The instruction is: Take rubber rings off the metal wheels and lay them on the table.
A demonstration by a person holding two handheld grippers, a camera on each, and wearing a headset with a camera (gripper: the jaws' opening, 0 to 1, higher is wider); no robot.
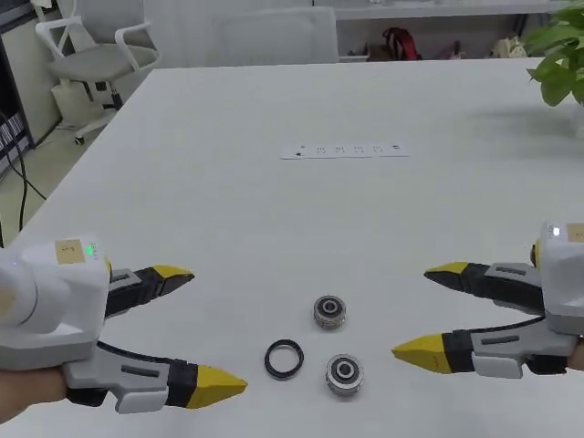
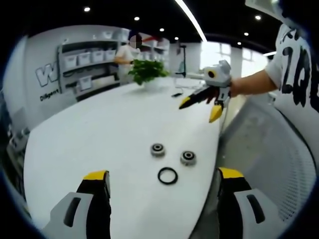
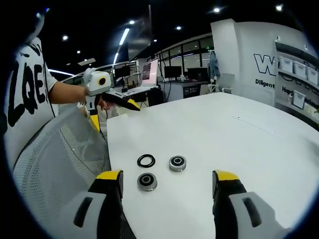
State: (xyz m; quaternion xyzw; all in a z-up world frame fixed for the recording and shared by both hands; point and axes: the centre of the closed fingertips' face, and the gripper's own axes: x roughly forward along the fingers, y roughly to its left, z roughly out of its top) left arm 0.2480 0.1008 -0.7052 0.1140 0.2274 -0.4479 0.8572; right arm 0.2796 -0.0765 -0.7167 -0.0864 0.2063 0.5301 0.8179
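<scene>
White table [image 1: 228,109], long. Grey chair [image 1: 100,50] at far left corner. Plant [image 1: 558,59] at right edge. Wall shelves [image 2: 84,74] with white bins [image 2: 82,59]. Dark ceiling [image 3: 174,25], strip light [image 2: 192,20], spot lamps [image 2: 87,9]. Monitors [image 3: 174,72] beyond.

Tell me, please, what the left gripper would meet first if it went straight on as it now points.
Probably the loose black rubber ring on the white table, lying centred ahead of the left gripper; its height is unclear, so it might pass over.

Bare tabletop [image 1: 274,210] on all sides of the two metal wheels [image 1: 329,310] and the loose rubber ring [image 1: 284,359]; left tool [image 1: 214,329] and right tool [image 1: 412,310] flank them, apart; paper strip [image 1: 345,151] lies well beyond
</scene>
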